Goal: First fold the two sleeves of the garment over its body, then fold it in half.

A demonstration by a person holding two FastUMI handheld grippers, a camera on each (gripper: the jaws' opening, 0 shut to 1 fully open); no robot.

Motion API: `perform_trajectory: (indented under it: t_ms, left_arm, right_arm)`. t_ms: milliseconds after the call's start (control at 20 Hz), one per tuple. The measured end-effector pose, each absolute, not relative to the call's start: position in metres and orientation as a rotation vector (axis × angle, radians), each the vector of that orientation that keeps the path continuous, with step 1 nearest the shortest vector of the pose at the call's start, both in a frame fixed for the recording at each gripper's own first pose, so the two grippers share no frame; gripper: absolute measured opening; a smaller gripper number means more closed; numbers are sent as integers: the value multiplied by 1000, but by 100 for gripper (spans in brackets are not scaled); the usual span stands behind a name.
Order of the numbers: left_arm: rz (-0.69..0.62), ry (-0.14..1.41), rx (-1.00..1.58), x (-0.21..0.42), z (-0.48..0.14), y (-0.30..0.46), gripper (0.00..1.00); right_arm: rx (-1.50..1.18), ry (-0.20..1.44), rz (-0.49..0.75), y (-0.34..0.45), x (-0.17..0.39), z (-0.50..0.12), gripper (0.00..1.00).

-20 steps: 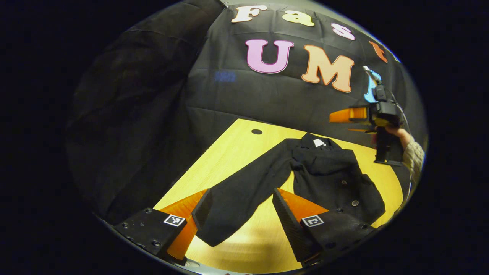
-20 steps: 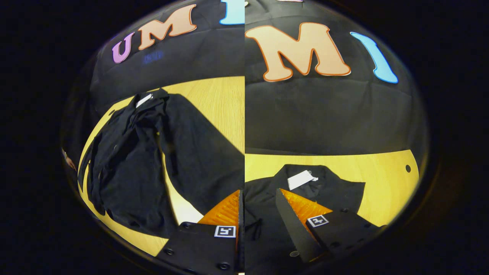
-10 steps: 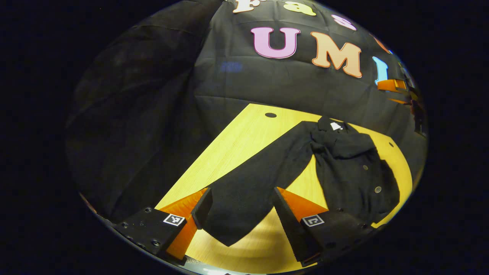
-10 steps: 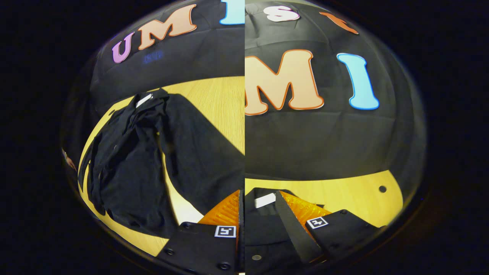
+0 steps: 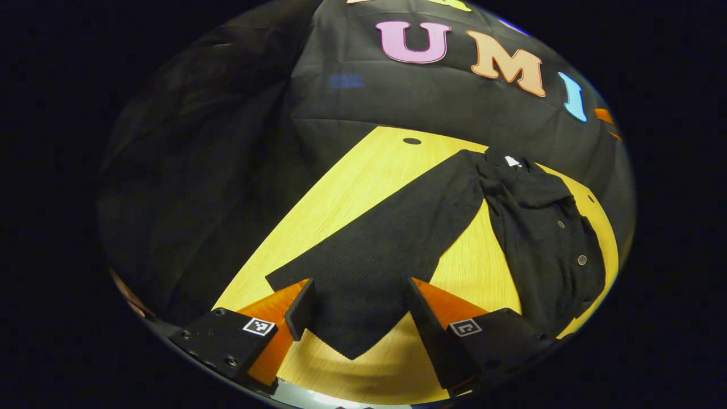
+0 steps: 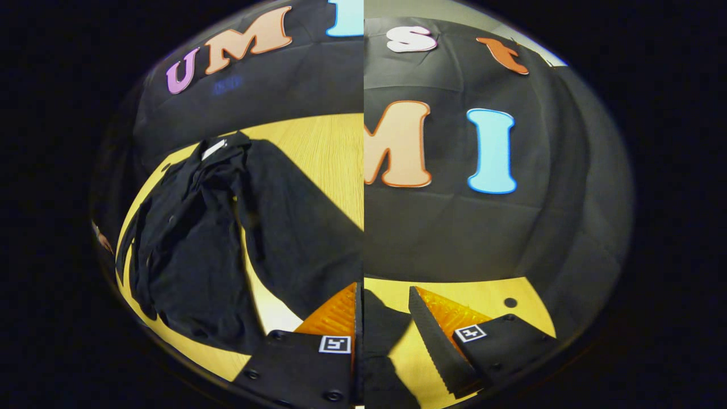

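A black buttoned garment (image 5: 539,227) lies on the yellow wooden table (image 5: 352,187), with a white label (image 5: 513,162) at its collar. One long sleeve (image 5: 397,238) stretches flat towards me. Its cuff end lies under and between the fingers of my left gripper (image 5: 360,318), which stands open just above it. The right gripper view is split down the middle. Its left half shows the garment (image 6: 193,244) spread on the table. Its right half shows a dark edge of cloth (image 6: 381,332) beside the open right gripper (image 6: 392,341). A sliver of that gripper (image 5: 603,116) shows at the far right of the left gripper view.
The table has a small round hole (image 5: 412,141) near its far corner, and another hole (image 6: 510,302) shows in the right gripper view. Black cloth walls close in behind and to the left. Bare tabletop lies left of the sleeve.
The sleeve's cuff now sits deeper between my left fingers. The right gripper and the hand holding it have gone off to the right. The collar and label have left the right view's right half.
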State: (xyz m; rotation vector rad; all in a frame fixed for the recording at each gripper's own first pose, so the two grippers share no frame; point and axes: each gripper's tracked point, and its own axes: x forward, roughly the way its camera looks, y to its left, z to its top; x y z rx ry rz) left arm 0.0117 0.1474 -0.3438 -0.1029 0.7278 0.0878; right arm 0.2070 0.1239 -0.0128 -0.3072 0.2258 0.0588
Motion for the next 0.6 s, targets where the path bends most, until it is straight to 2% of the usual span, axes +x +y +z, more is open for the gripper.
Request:
perform_trajectory:
  t_ms: [200,400,600]
  left_arm:
    - [89,794,-101,2,-365,146,96]
    - [88,756,-113,5,-362,145,97]
    - [79,735,-113,4,-364,145,94]
  right_arm:
    - [-321,222,2,97,195,-5,51]
    - [-319,216,-21,86,188,-3,52]
    - [-274,241,15,90,179,-8,51]
